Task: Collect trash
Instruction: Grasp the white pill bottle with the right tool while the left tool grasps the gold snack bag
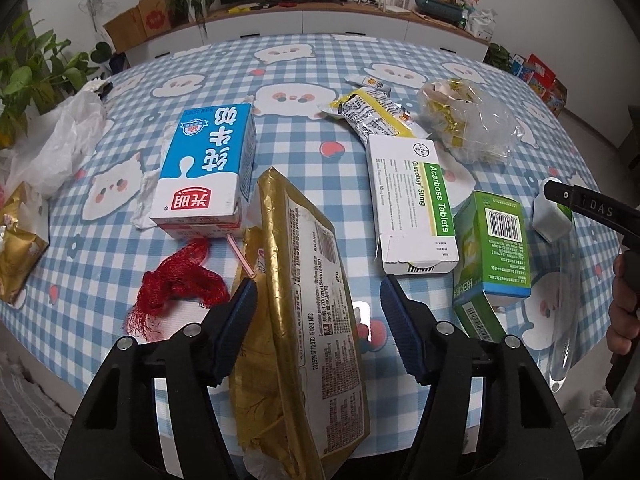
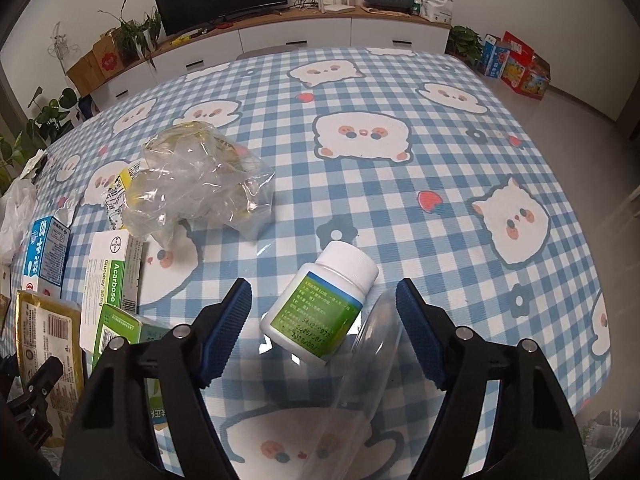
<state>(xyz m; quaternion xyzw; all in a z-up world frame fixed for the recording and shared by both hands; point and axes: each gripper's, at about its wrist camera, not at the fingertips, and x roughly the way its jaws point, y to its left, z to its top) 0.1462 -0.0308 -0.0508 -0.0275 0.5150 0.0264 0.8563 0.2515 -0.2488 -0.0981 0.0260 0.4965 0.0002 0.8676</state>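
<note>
Gold foil packet [image 1: 304,292] sits between the left gripper [image 1: 318,304] pads, jaws spread. The left pad looks right against the packet's edge, the right pad stands clear, so no pinch yet.

Right gripper [image 2: 324,316] also spread, straddling a white pill bottle [image 2: 320,304] lying on its side on the bench [image 2: 440,184]. Neither pad touches the bottle. A clear plastic piece [image 2: 372,344] lies just beside it, partly under the right pad.

Progress, as I read it: early. Nothing looks collected, and I can't see a bin or bag for the trash in either view. Still scattered on the checked cloth:
- milk carton [image 1: 208,172] with a straw, touching the gold packet's far end
- red netting [image 1: 176,284] just left of the packet
- white medicine box [image 1: 412,204] and green box [image 1: 496,248] side by side
- yellow wrapper [image 1: 372,116] behind the medicine box
- crumpled clear bag [image 1: 468,120] further back
- white plastic bag [image 1: 60,140] and a second gold wrapper [image 1: 20,240] at the left edge

Likely step in hand: both grippers lining up for a first grab, packet on the left and bottle on the right.
</note>
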